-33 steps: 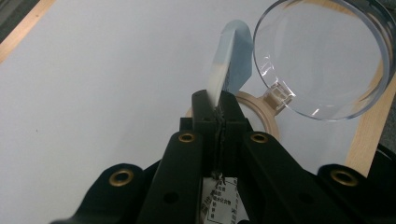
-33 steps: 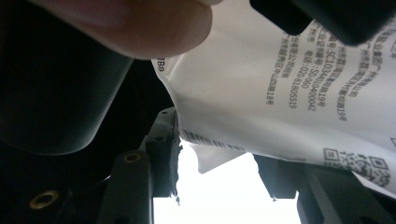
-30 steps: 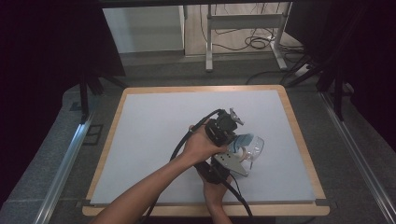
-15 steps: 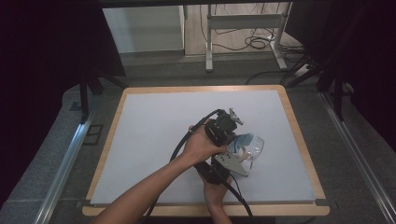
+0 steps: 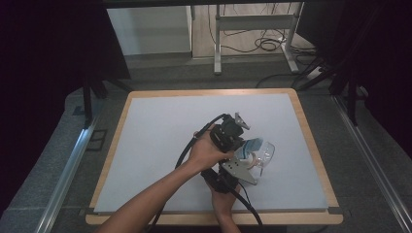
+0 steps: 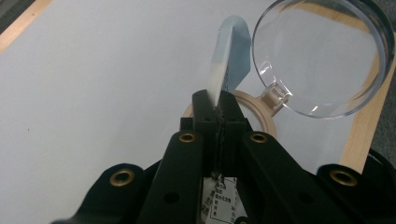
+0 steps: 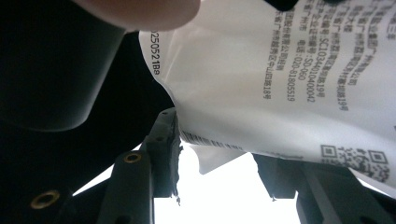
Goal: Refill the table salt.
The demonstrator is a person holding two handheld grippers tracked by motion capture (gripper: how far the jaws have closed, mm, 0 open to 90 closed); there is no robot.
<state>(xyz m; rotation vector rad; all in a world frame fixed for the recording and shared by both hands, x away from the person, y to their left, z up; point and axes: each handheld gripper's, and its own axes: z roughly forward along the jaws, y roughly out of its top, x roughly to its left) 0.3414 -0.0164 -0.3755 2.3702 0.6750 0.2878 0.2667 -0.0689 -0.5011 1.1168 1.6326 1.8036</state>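
Clear plastic marks the landmark in the high view: a round lens [image 5: 262, 154] with a wooden handle lies on the white tabletop [image 5: 160, 141], toward the near right part. Just left of the lens, the left gripper [image 5: 232, 132] and the right gripper [image 5: 232, 171] meet over a white and blue packet [image 5: 251, 145], which sits touching or just above the lens edge. In the left gripper view, the lens [image 6: 322, 56] stands to the upper right, and the black fingers [image 6: 205, 114] are pressed together, clamped on the thin edge of the packet [image 6: 226, 60], which rises upright beside the lens. In the right gripper view, the packet [image 7: 280, 79], printed with small text and a square code, hangs between the fingers [image 7: 163, 149]; these stand apart, and whether they press on it I cannot tell.
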